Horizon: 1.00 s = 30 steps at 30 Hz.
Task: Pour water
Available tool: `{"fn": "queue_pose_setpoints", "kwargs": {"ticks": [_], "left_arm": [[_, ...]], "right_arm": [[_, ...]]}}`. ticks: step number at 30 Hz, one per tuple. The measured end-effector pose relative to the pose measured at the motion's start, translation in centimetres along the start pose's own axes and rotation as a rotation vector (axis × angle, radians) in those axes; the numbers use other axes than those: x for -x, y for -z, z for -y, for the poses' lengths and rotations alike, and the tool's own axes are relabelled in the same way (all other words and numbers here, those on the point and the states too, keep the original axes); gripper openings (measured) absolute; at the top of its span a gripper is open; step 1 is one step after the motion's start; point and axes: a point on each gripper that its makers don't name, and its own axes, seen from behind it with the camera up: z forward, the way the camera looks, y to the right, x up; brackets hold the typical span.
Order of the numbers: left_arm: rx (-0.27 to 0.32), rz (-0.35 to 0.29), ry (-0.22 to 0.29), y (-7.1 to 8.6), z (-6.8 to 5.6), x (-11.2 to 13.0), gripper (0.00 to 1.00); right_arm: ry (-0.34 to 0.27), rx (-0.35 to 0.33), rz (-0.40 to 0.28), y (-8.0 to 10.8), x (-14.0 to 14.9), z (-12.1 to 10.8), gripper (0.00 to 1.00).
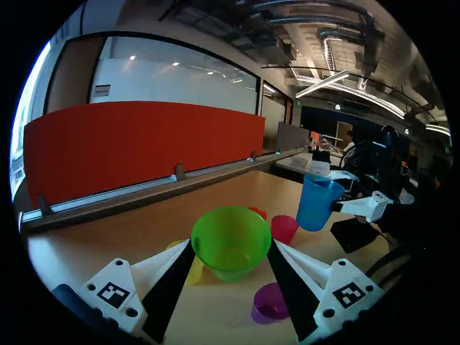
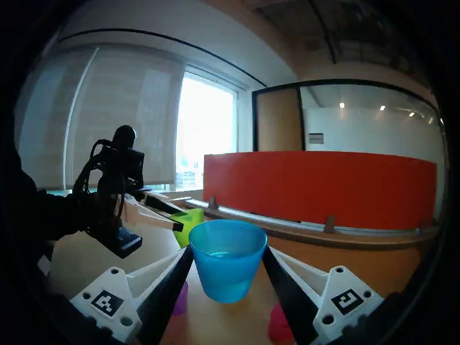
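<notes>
The left gripper (image 1: 230,246) is closed onto a translucent green plastic cup (image 1: 231,233), both fingers pressing its sides, and holds it upright above the pale wooden table (image 1: 115,241). The right gripper (image 2: 227,253) likewise clamps a translucent blue plastic cup (image 2: 227,273), upright, seemingly with water inside, raised near the green one but apart from it. The pour looks not yet begun, since neither cup tilts. No writing is legible, only black-and-white square markers (image 1: 112,294) on the fingers.

A: Light wooden surface (image 1: 138,230) in shot, with a purple cup (image 1: 269,303) nearest and a pink cup (image 1: 283,228) beyond it.
B: Yellow cup (image 1: 195,271) sits left, partly hidden.
</notes>
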Motion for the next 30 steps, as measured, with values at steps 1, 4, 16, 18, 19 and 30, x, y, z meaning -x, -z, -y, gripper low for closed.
{"fn": "queue_pose_setpoints", "kwargs": {"ticks": [1, 4, 16, 18, 19, 30], "left_arm": [[0.000, -0.007, -0.002, 0.0, 0.0, -0.1, 0.86], [-0.002, -0.027, -0.005, 0.1, -0.1, -0.6, 0.86], [0.007, -0.100, 0.012, 0.6, -1.1, -2.4, 0.87], [0.007, -0.106, 0.012, 0.6, -1.2, -2.6, 0.87], [0.006, -0.109, 0.011, 0.6, -1.2, -2.7, 0.87], [0.020, -0.141, 0.000, 0.7, -2.4, -3.5, 0.87]], "right_arm": [[0.002, 0.000, 0.001, 0.0, 0.0, 0.0, 0.89], [0.006, 0.002, 0.003, 0.1, -0.1, -0.1, 0.89], [0.018, -0.001, 0.011, 0.1, -0.3, 0.0, 0.89], [0.020, -0.001, 0.011, 0.1, -0.3, 0.0, 0.89], [0.020, -0.001, 0.011, 0.1, -0.3, 0.0, 0.89], [0.027, -0.004, 0.013, 0.0, -0.8, 0.1, 0.89]]}}
